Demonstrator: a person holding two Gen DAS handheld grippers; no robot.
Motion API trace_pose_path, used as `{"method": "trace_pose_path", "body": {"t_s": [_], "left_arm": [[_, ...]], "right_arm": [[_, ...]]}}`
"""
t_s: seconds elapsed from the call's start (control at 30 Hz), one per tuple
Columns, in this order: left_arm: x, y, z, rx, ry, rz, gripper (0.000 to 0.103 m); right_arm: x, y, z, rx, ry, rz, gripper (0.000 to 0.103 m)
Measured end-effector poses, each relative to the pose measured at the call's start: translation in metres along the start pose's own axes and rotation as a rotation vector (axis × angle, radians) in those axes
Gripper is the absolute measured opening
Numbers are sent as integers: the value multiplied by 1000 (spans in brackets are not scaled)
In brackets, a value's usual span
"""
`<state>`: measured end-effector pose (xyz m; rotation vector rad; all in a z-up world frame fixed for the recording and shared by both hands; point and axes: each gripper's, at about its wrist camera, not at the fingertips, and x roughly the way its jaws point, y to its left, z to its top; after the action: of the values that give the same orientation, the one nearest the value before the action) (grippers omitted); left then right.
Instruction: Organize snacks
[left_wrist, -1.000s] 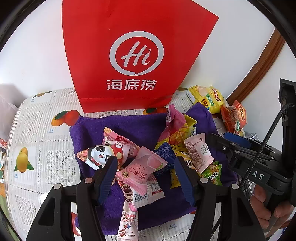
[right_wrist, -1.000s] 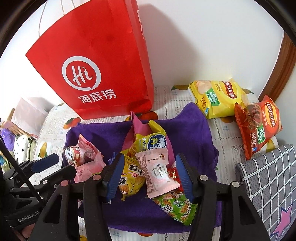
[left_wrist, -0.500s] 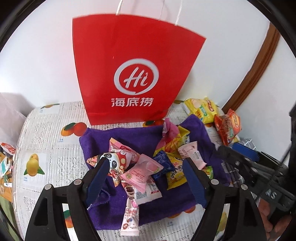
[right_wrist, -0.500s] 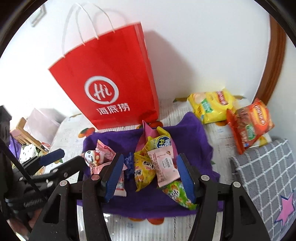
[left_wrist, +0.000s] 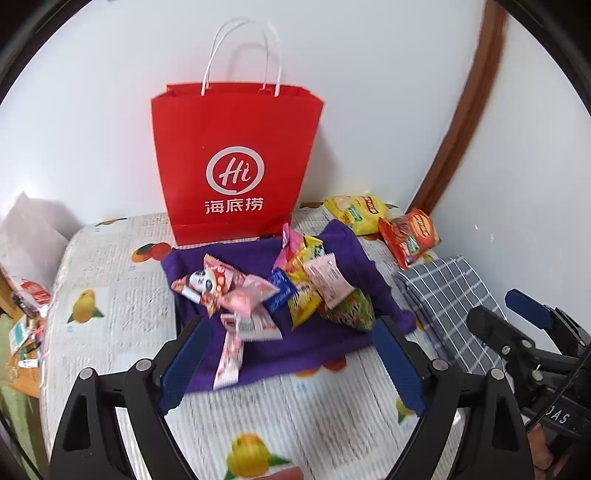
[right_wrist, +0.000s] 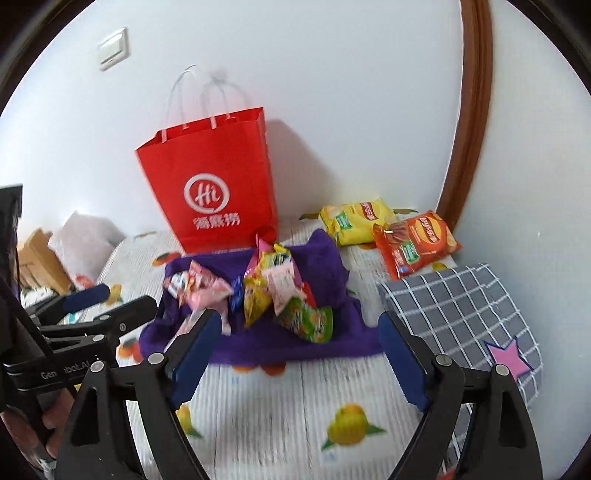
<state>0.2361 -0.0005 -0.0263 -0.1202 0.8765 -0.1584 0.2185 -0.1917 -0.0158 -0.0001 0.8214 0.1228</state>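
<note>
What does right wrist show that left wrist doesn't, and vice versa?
Right wrist only: white wall switch, pink star patch on the grey checked cloth, the left gripper.

Left wrist only: the right gripper, open.

Both: red paper bag, purple towel with small snack packets, yellow chip bag, orange chip bag.

- Heap of small snack packets (left_wrist: 273, 291) in pink, yellow, blue and green, piled loose and overlapping on a purple cloth (left_wrist: 325, 343).
- Red paper bag (left_wrist: 236, 162) with white handles, upright at 12 o'clock of the heap, touching the cloth's far edge.
- Yellow chip bag (left_wrist: 356, 214) and orange chip bag (left_wrist: 412, 236), flat at 2 o'clock, overlapping.
</note>
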Motion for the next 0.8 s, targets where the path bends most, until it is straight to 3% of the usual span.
{"method": "trace_pose_path", "body": {"t_s": [0.2,0.3,0.8], "left_arm": [[-46,-15,-37,31,-54,63,93],[-70,-21,-56,40,-88,79,94],[-136,-47,-125,52,-124,124,98]], "right_arm": [[-38,1,-38,11,1,-24,86],[-55,-1,-56,29,-3,-31,94],[-132,-7,-127,61,-50,-22,96]]}}
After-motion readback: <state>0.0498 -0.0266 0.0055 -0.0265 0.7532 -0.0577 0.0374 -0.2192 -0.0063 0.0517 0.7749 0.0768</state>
